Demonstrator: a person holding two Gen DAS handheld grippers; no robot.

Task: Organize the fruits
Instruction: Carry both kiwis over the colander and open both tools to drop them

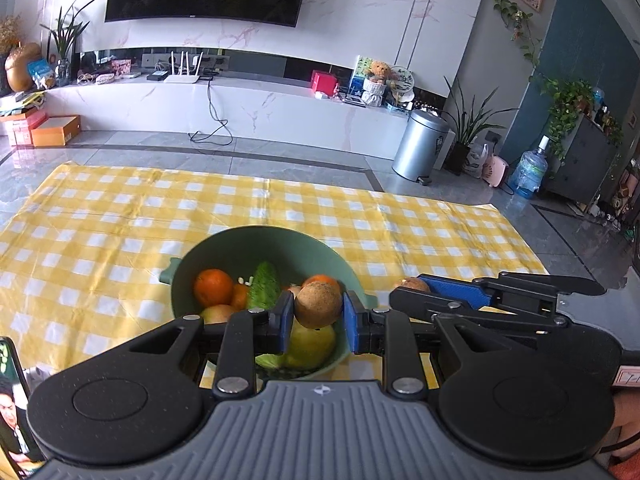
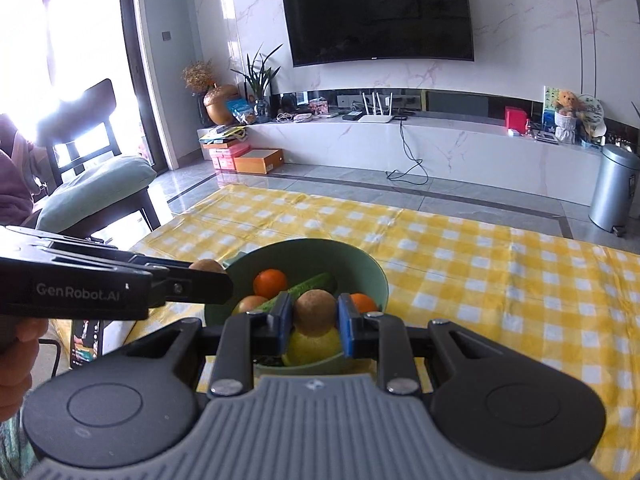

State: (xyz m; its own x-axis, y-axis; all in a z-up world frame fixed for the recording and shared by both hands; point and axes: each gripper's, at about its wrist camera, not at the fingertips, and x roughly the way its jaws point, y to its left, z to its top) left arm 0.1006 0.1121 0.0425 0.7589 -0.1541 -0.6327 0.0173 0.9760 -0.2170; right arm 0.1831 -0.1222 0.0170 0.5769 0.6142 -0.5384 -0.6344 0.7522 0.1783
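A green bowl (image 1: 216, 248) stands on the yellow checked cloth (image 1: 120, 216) and holds oranges (image 1: 213, 287), a green cucumber (image 1: 263, 286), a yellow lemon (image 1: 310, 344) and other fruit. My left gripper (image 1: 318, 317) is shut on a brown kiwi (image 1: 319, 305) over the bowl's near side. My right gripper (image 2: 313, 322) is shut on another brown kiwi (image 2: 315, 313) over the bowl (image 2: 360, 258). Each gripper shows in the other's view, the right one (image 1: 436, 294) beside the bowl's right rim, the left one (image 2: 192, 280) at its left rim.
A phone (image 1: 12, 404) lies at the near left of the cloth. Beyond the cloth are the tiled floor, a metal bin (image 1: 420, 146), a water jug (image 1: 530, 174), orange boxes (image 1: 56, 130) and a chair with a cushion (image 2: 96, 184).
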